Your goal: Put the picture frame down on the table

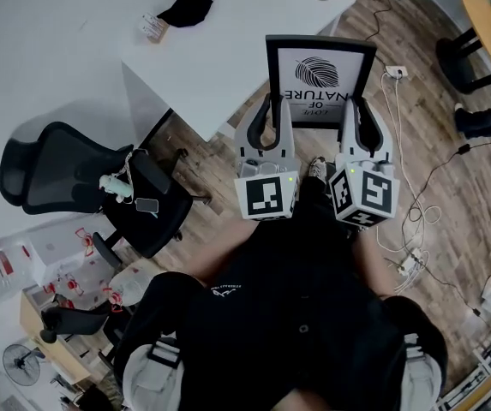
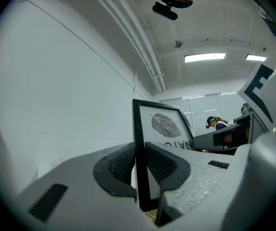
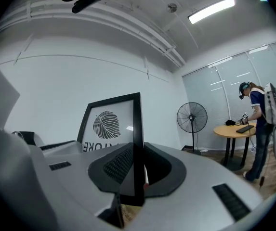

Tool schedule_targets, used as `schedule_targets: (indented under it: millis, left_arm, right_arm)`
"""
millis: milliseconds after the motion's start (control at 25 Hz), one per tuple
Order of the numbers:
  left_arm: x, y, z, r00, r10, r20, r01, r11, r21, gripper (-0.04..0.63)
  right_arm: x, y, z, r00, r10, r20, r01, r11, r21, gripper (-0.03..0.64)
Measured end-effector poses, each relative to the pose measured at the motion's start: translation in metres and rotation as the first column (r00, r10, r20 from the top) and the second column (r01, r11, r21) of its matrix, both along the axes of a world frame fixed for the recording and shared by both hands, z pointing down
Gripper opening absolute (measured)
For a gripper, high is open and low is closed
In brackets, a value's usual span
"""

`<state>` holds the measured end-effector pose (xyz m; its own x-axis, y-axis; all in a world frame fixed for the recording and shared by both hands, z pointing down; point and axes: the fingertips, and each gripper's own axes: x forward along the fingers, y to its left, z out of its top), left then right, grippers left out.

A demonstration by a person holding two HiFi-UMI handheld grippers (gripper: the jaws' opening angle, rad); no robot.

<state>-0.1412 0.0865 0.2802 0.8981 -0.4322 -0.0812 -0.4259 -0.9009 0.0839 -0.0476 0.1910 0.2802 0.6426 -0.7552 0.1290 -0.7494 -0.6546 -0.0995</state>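
A black picture frame (image 1: 320,68) with a leaf print and upside-down lettering hangs in the air between my two grippers, just beyond the near corner of the white table (image 1: 228,50). My left gripper (image 1: 272,120) is shut on the frame's left side rail (image 2: 140,153). On the right side rail (image 3: 138,148) my right gripper (image 1: 358,120) is shut too. The frame stands upright, its print facing me, and it touches nothing else.
On the table lie a black cloth (image 1: 189,3) and a small box (image 1: 152,27). A black office chair (image 1: 82,178) stands at the left. Cables and a power strip (image 1: 408,259) lie on the wood floor at the right. A standing fan (image 3: 191,119) and a person at a round table (image 3: 234,129) are far off.
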Motion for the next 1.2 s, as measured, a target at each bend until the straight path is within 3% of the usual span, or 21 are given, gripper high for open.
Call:
schedule_targets:
  millis: [680,1200]
  left_arm:
    - [0.167,0.006,-0.004,0.993,-0.118,0.009,0.118,0.993,0.011,0.071]
    - [0.222,0.012,0.001,0.987,-0.160,0.034,0.160,0.987,0.017,0.070]
  right_arm:
    - [0.181,-0.008,-0.001,0.993,-0.116,0.013,0.116,0.993,0.018,0.066]
    - [0.240,-0.006,0.008,0.986,-0.163,0.039,0.161,0.986,0.030,0.066]
